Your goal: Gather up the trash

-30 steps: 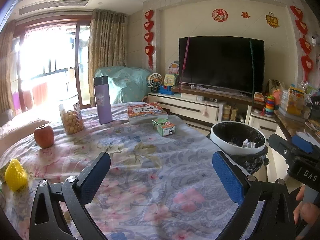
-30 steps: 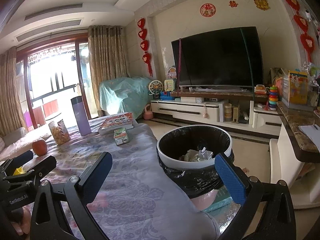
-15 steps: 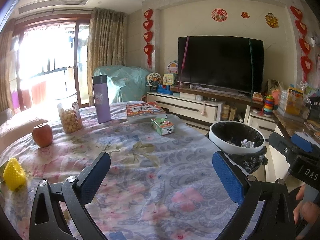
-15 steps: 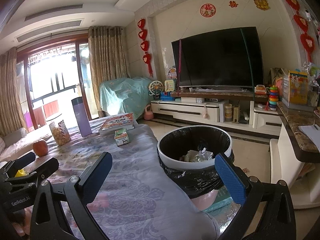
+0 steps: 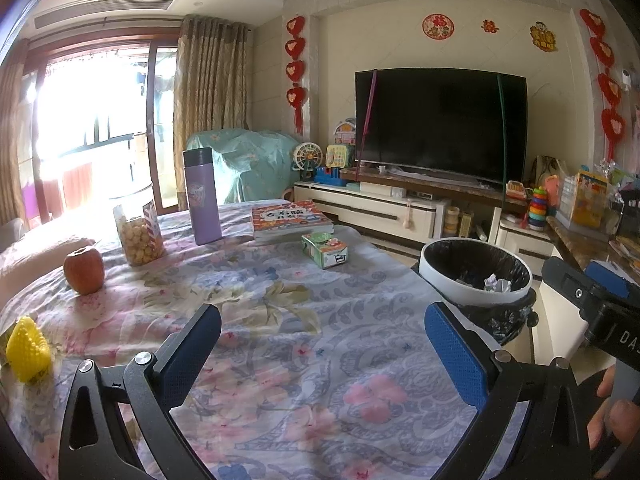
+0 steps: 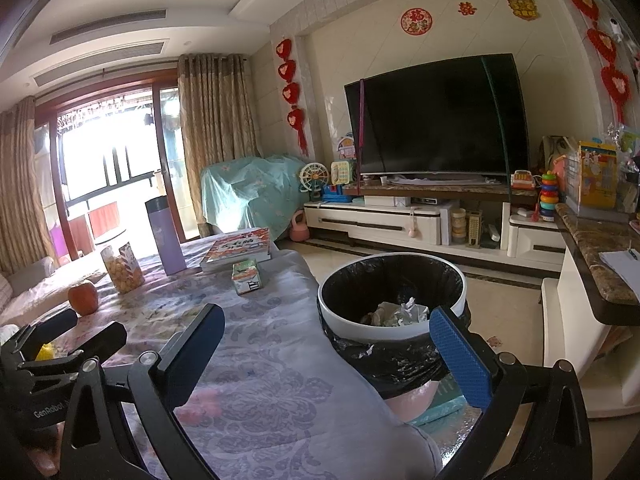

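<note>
Both tools hover above the flowered cloth of the bench, each with its blue pads spread wide and nothing between them: the left hand-held gripper over the middle of the cloth, the right hand-held gripper over the bench's right edge.

Just off that right edge stands the trash bin, a white-rimmed tub lined with a black bag. Crumpled paper already lies inside it.

On the bench, toward the far edge, a small green carton lies on its side, alone on open cloth. Just behind it is a flat picture book. To the left of the book a purple flask stands upright, and next to it a clear bag of round snacks. An apple sits near the left edge, and a yellow ridged object lies at the near left corner.

Nothing stands between either tool and the carton. The flask and snack bag crowd the far left side, well apart from the bin. Beyond the bench, a dark television sits on a low white cabinet.
</note>
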Tool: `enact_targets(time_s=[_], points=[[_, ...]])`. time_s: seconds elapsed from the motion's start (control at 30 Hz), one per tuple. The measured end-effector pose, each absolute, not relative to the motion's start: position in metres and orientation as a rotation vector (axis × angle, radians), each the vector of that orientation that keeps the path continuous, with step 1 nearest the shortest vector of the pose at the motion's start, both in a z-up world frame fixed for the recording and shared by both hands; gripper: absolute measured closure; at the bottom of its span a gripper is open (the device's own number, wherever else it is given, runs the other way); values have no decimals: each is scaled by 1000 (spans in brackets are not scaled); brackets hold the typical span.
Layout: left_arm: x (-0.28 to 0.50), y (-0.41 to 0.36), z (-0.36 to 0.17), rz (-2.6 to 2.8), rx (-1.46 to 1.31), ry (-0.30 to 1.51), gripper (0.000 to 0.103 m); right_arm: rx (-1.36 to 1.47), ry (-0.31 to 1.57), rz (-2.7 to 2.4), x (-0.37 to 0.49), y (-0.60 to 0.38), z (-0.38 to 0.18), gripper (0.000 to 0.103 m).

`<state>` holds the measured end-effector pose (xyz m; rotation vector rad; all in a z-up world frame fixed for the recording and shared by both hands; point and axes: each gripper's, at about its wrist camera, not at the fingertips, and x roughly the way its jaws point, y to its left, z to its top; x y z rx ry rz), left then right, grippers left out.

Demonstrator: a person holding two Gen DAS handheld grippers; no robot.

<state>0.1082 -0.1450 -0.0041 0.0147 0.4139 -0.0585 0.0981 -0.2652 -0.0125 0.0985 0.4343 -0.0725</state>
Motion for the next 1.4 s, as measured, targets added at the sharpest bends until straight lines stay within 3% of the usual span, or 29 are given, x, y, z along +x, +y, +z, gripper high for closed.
enact_targets(time_s=[1.4], points=[[119,-140,-8,-65,11,423,1,107,452,-55,103,-251,-9,0]])
